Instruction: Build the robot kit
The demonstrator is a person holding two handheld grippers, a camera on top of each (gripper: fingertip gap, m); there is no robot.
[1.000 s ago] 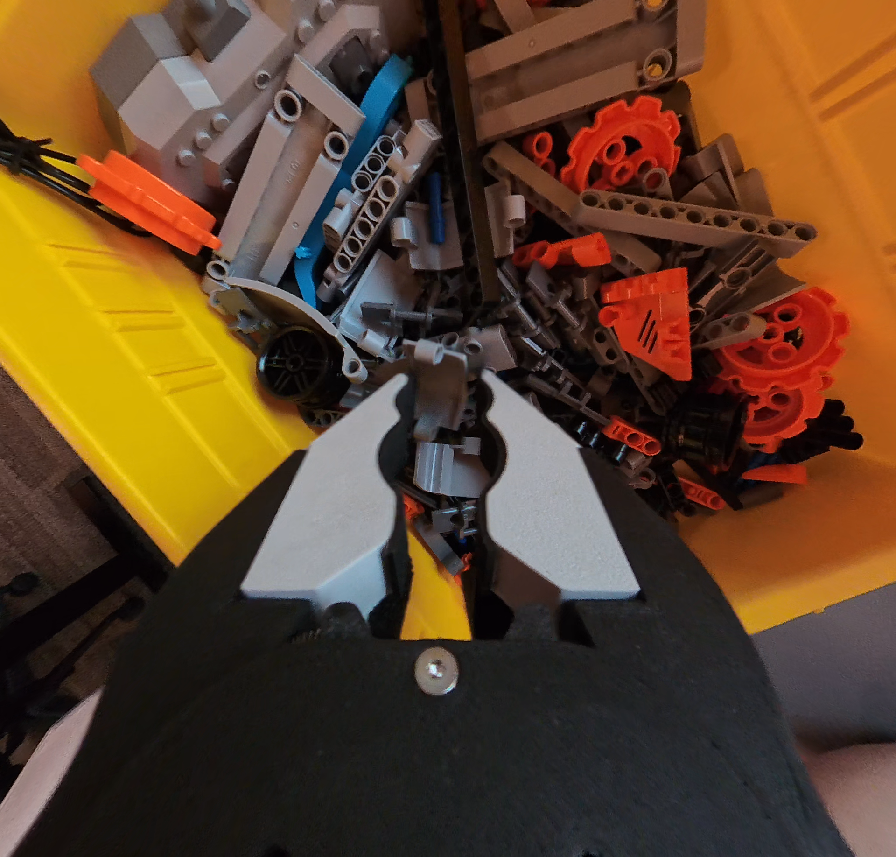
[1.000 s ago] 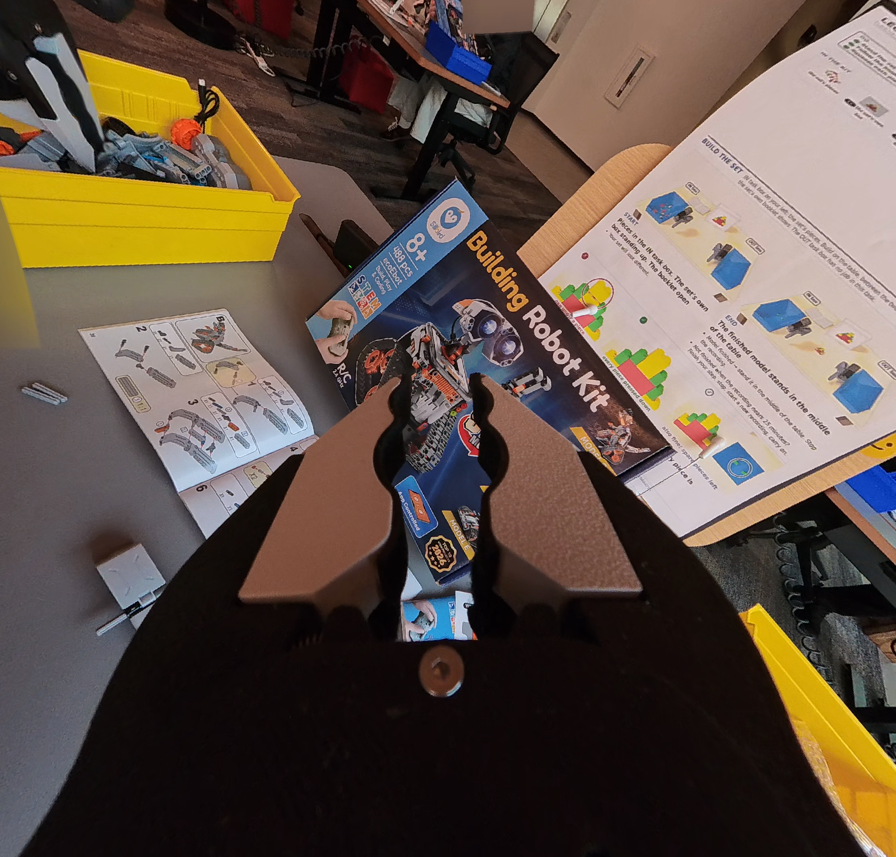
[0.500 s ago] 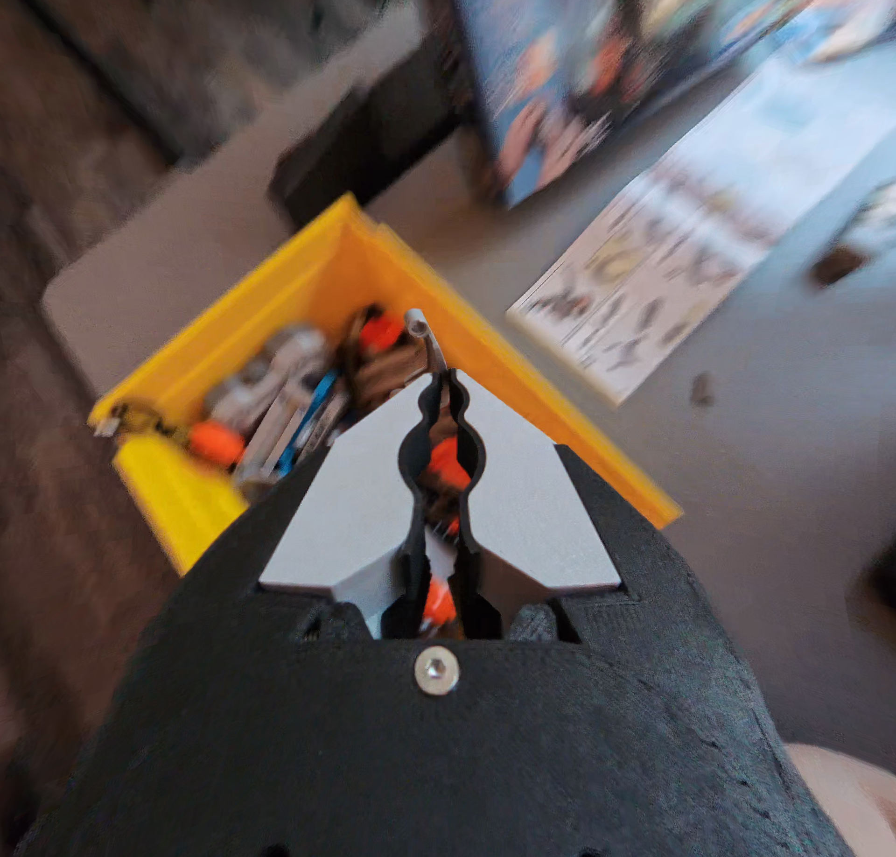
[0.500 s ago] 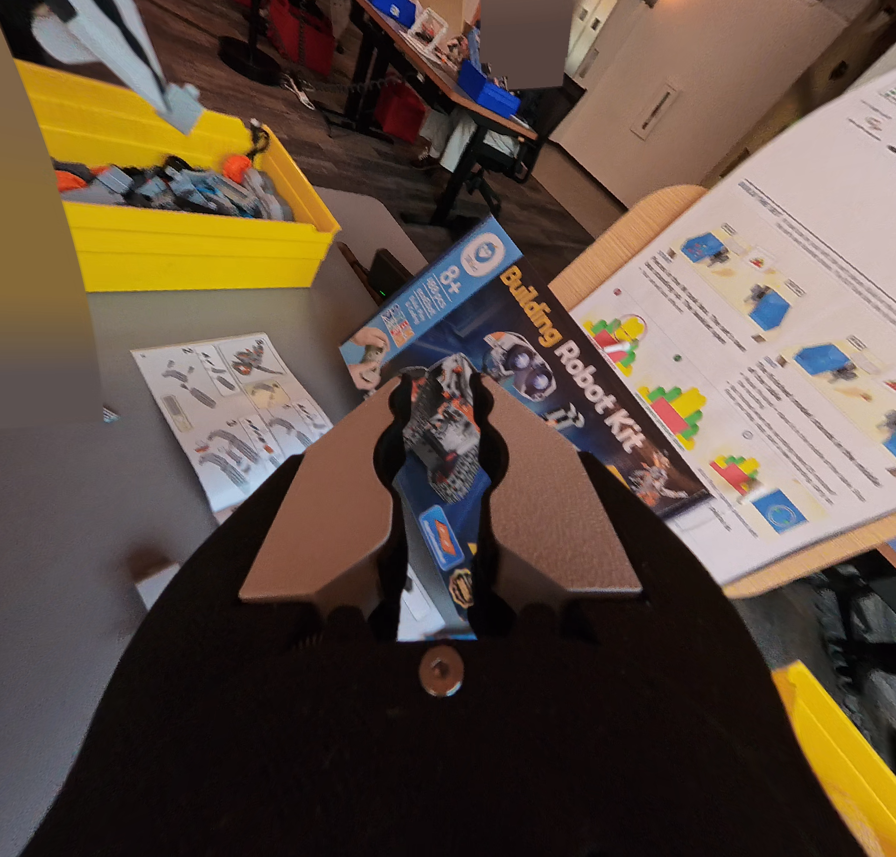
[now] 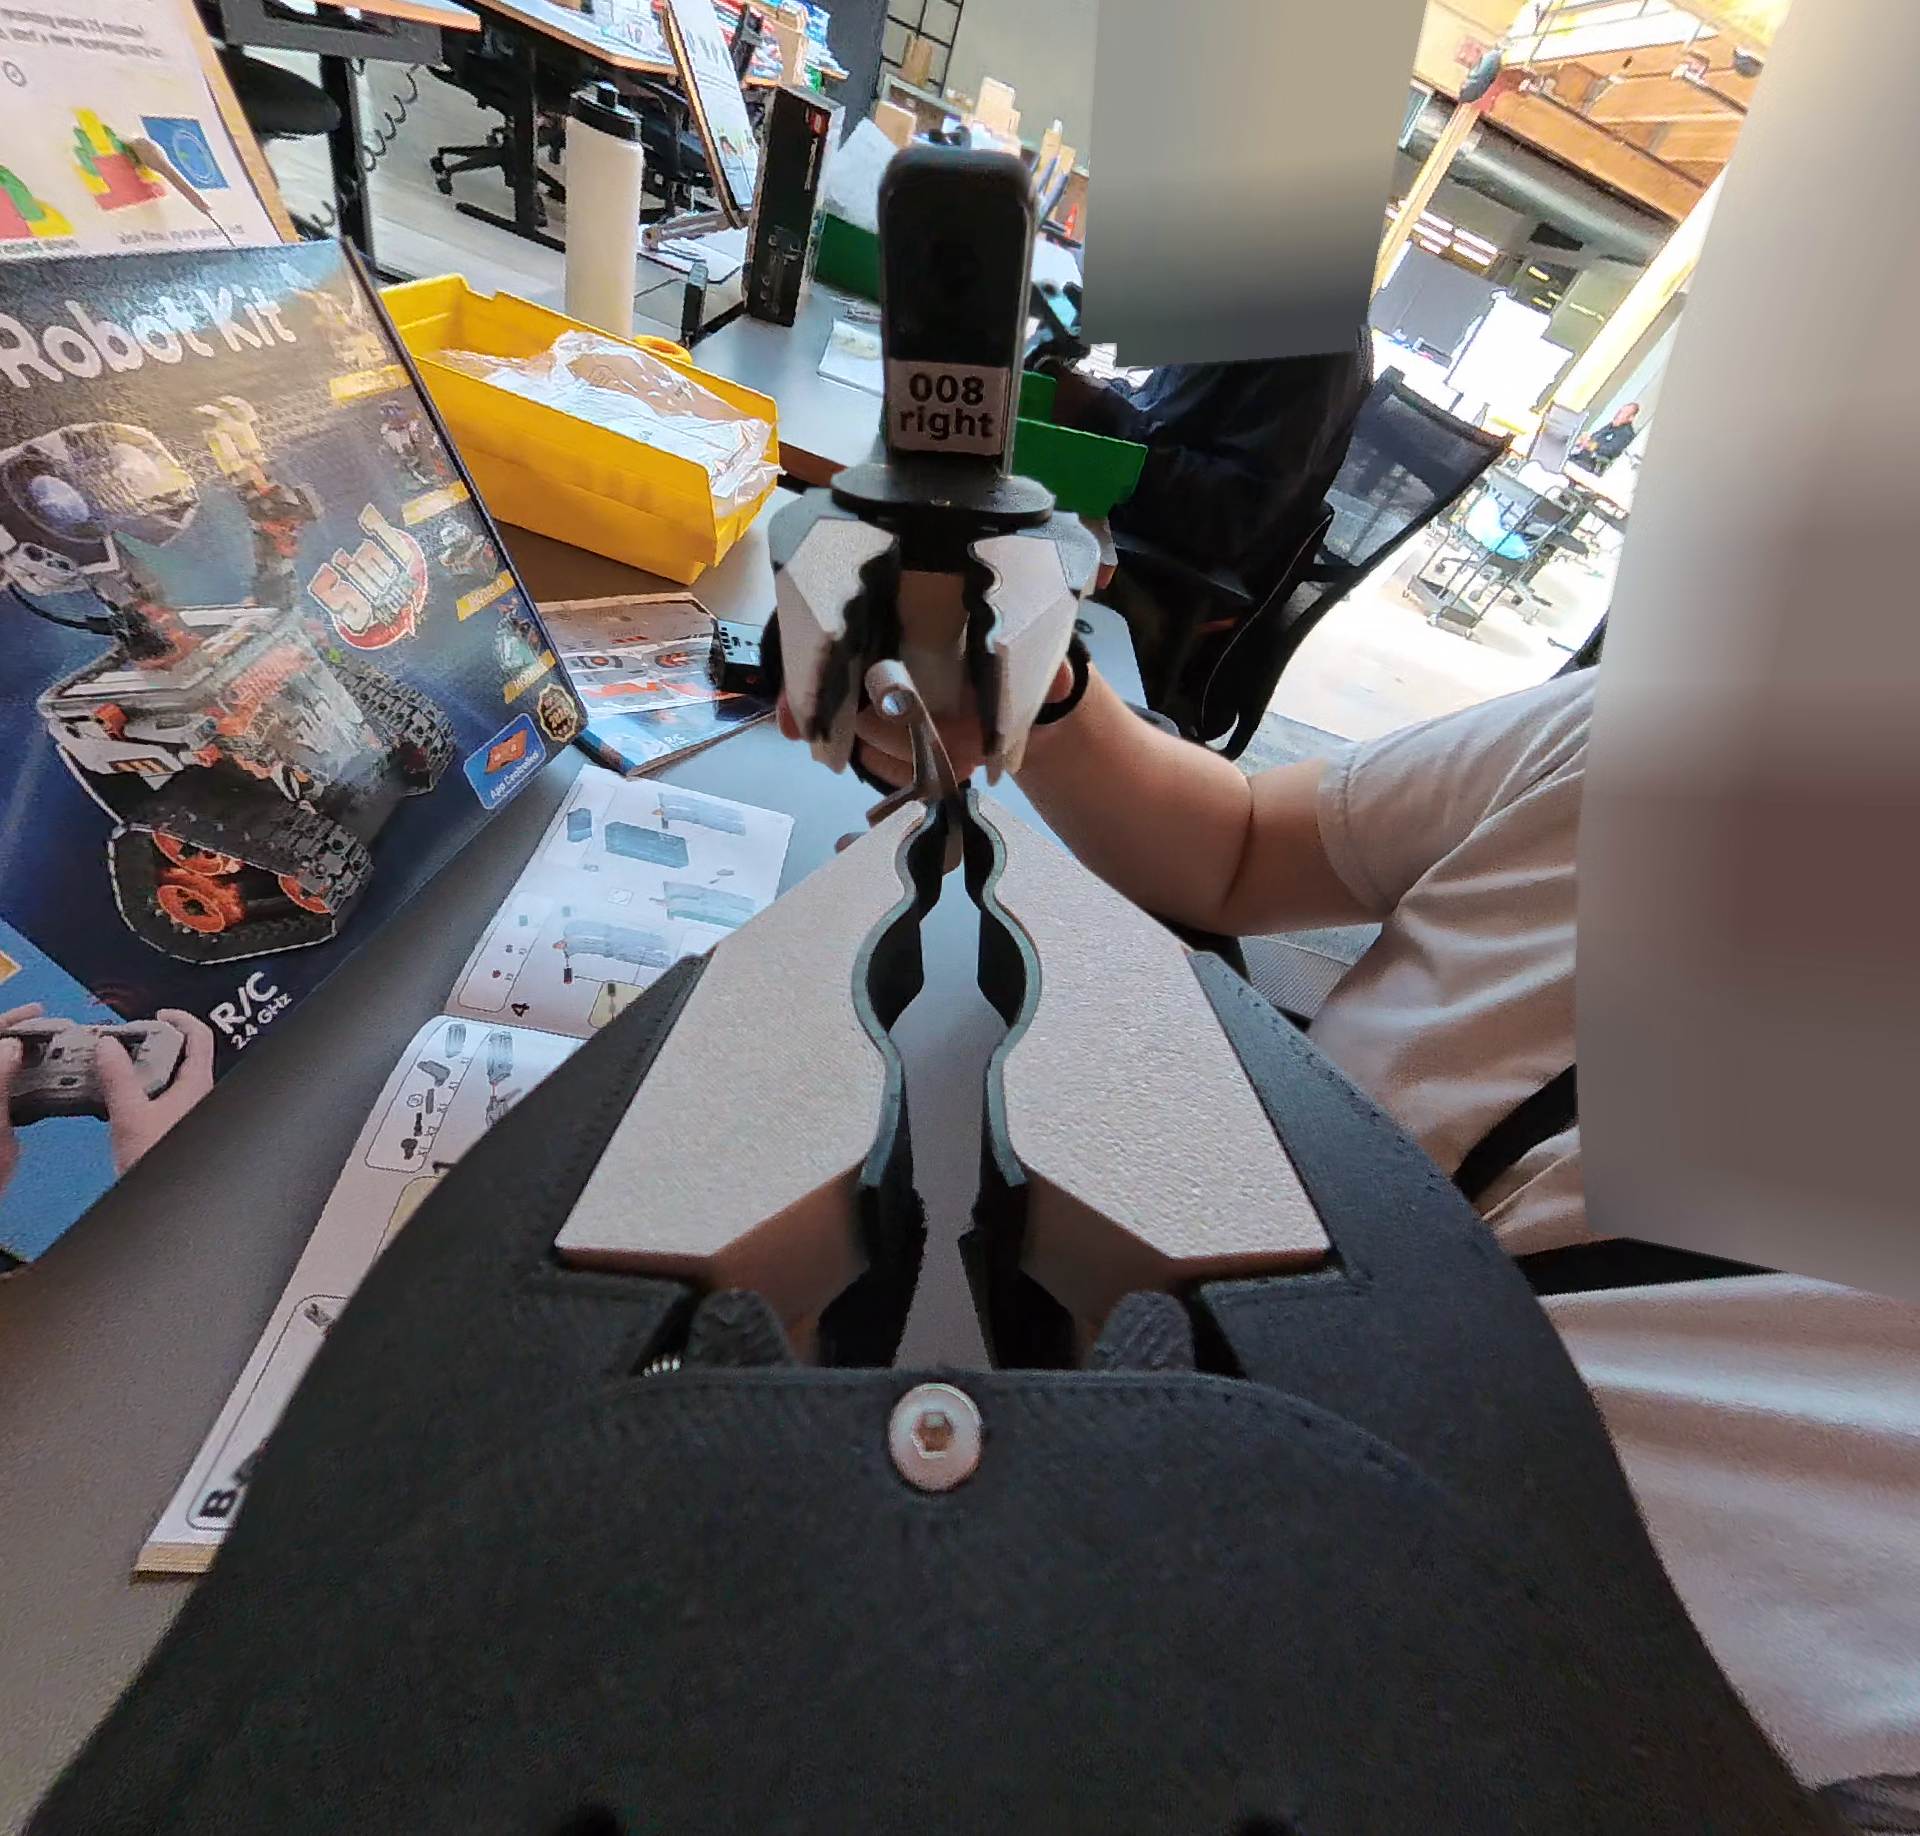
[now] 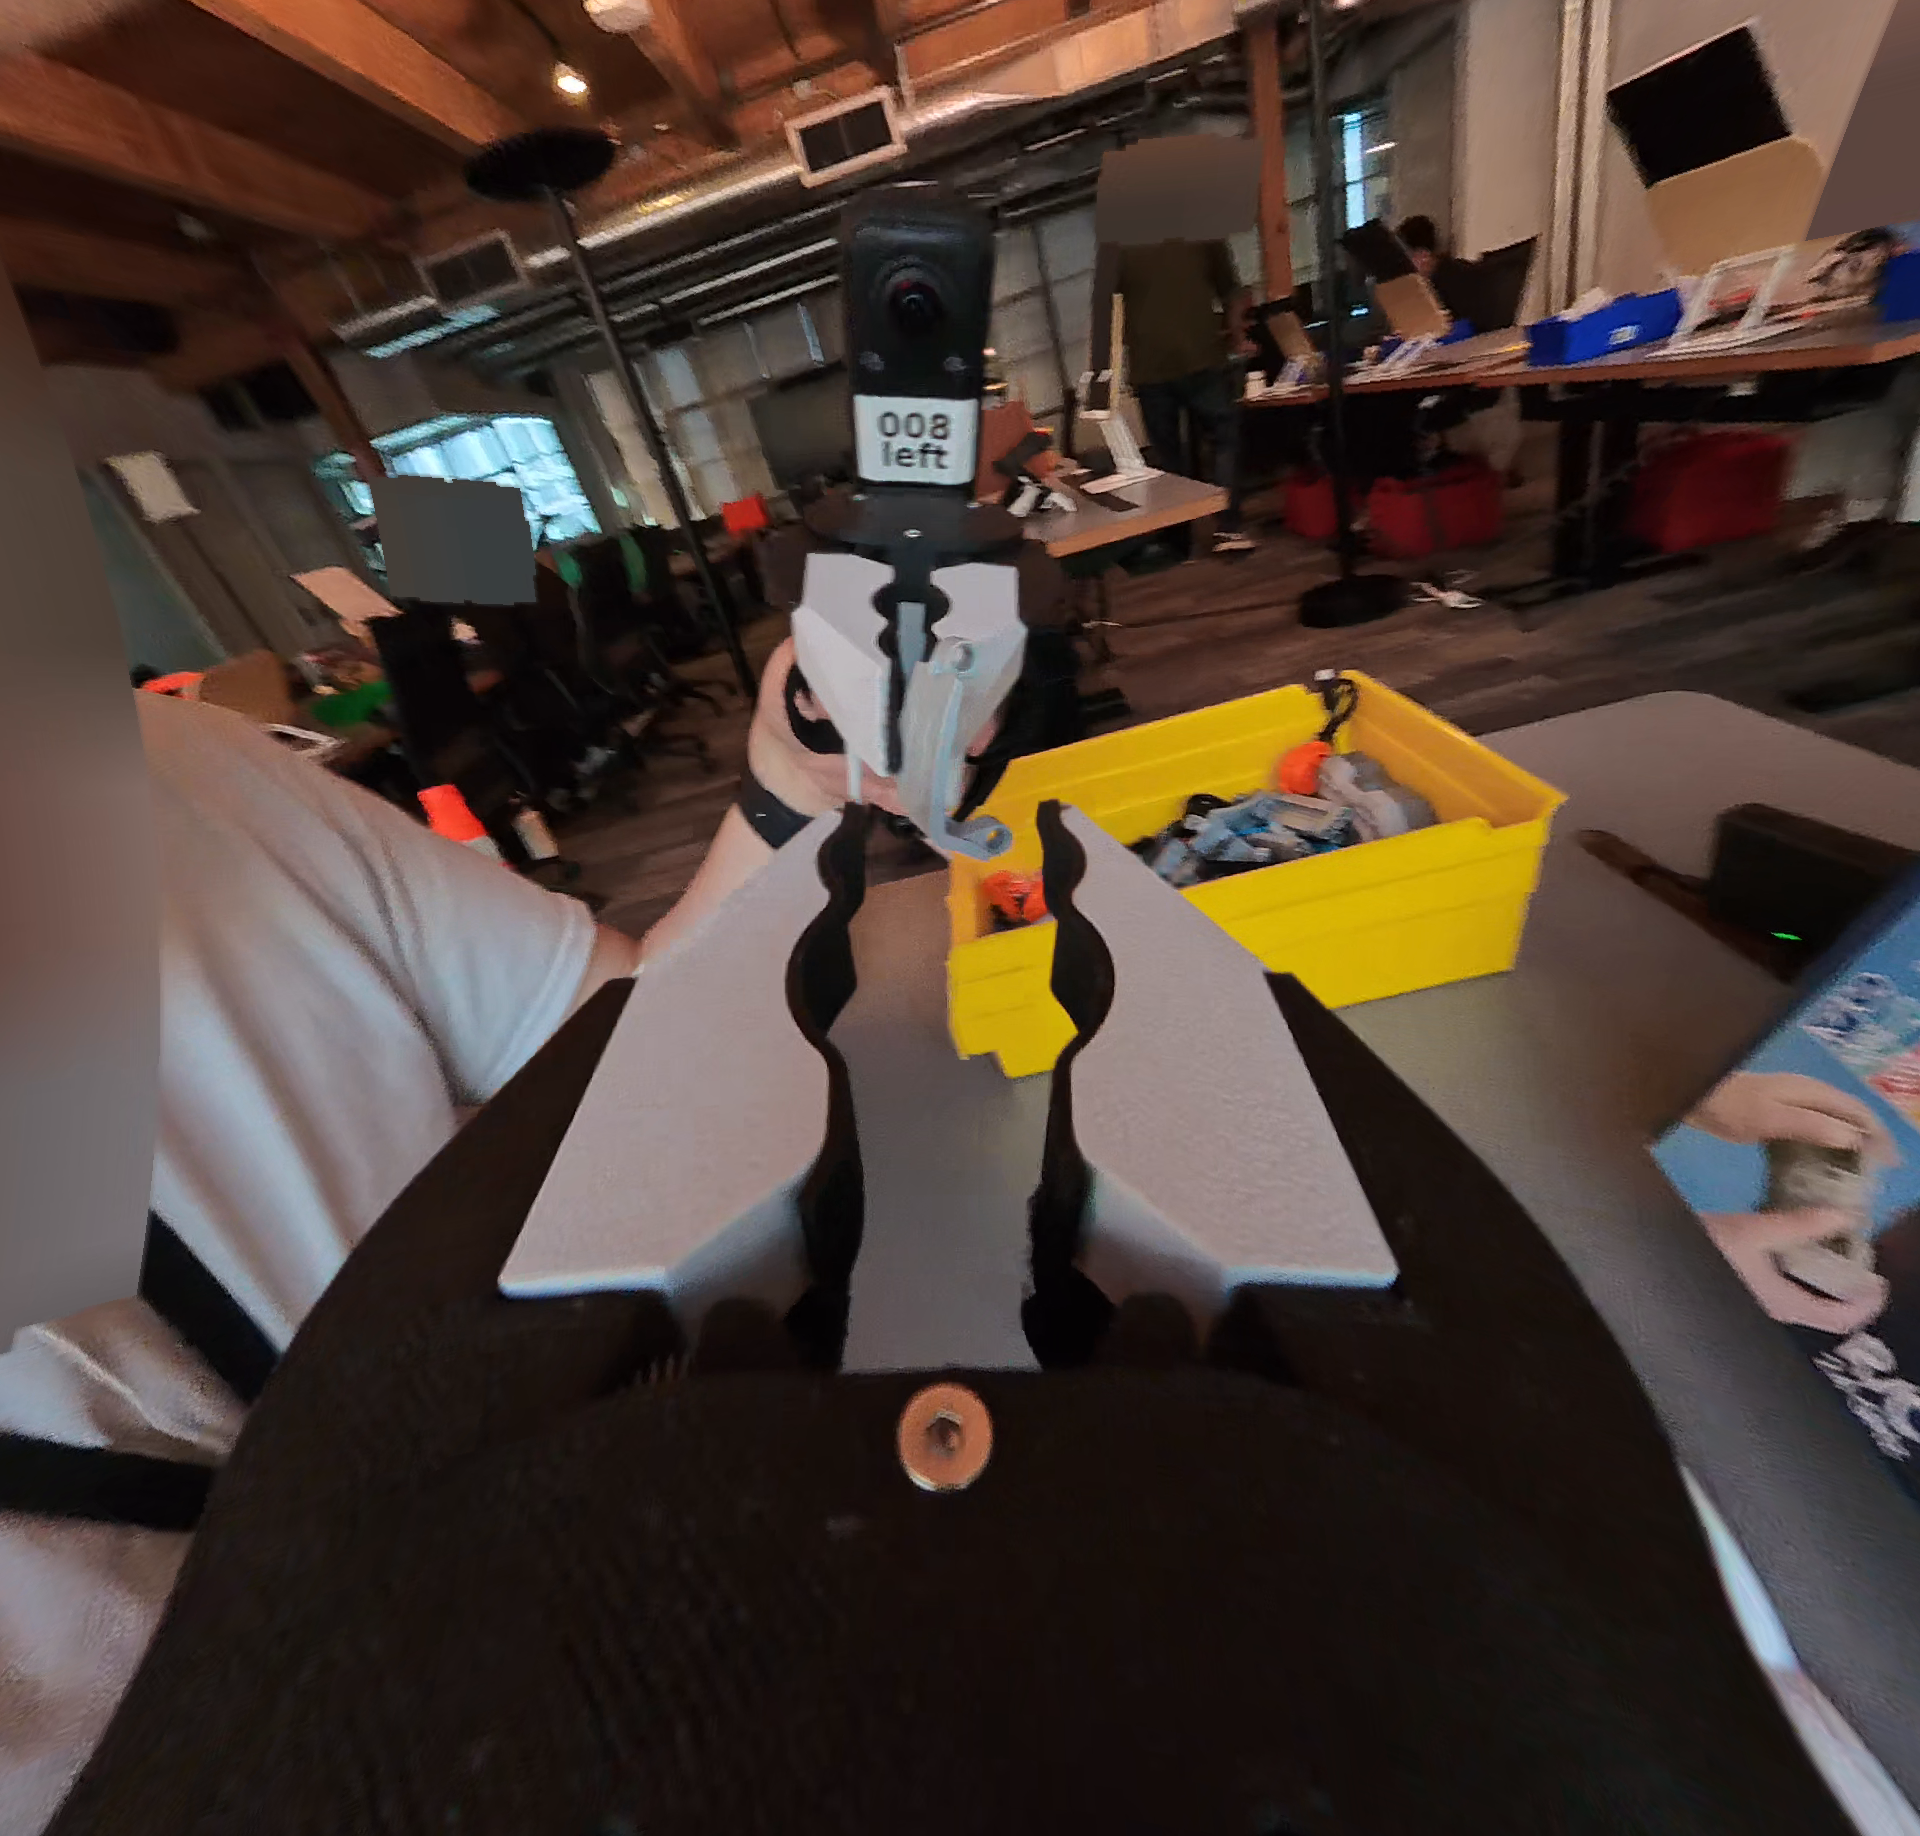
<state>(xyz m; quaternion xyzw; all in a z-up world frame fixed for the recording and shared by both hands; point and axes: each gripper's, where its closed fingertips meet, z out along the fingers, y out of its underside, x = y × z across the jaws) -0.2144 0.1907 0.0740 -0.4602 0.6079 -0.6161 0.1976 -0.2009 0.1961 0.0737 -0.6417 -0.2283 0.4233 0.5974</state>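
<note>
A thin grey bent piece (image 5: 914,737) is clamped at the tips of the left gripper (image 5: 951,812), facing the spread, empty right gripper (image 6: 945,830), which should be closed squarely on the free end.

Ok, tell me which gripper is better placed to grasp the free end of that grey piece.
Probably right: the right gripper is open, facing the free end of the grey piece; the left gripper is shut on it.
</note>
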